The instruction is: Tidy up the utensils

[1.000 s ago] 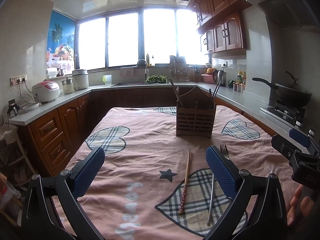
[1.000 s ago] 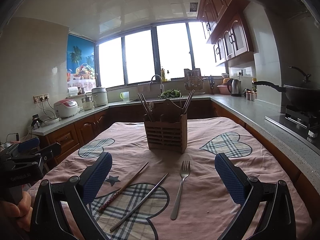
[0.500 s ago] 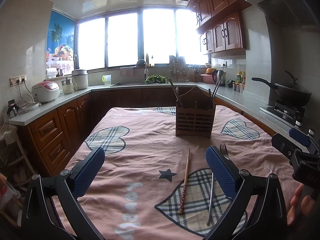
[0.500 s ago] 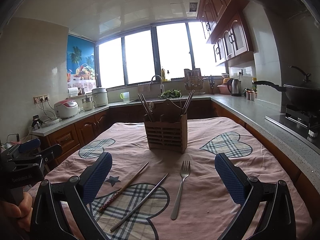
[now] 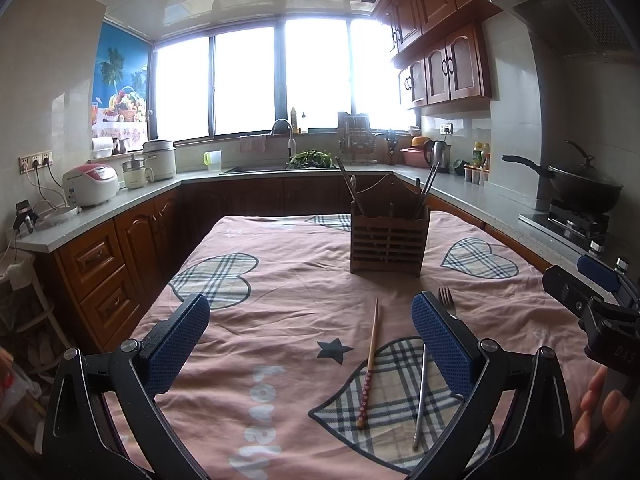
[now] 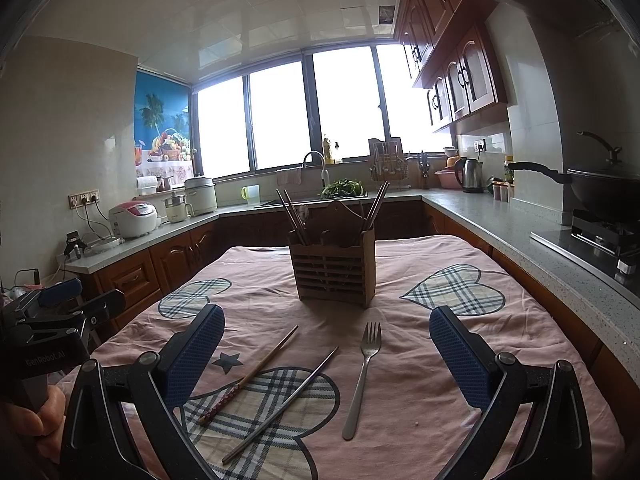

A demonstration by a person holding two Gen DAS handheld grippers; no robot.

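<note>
1. On the pink cloth (image 6: 420,360), nothing has shifted in the last second: a wooden chopstick (image 6: 250,376), a metal chopstick (image 6: 280,404) and a fork (image 6: 362,380) lie loose, near the holder (image 6: 332,268) standing farther off.
2. So three pieces are outside the holder.
3. The left gripper (image 5: 310,344) and right gripper (image 6: 326,356) hover low at the near edge, both spread wide and empty.

Left gripper (image 5: 310,326) and right gripper (image 6: 326,338): black angular finger frames, each tipped with blue dimpled pads (image 5: 180,344). Silver pivot screws (image 6: 147,359) are seen at the finger joints. White "GenRobot.AI" lettering (image 6: 44,359) is printed on the left unit's black body.
</note>
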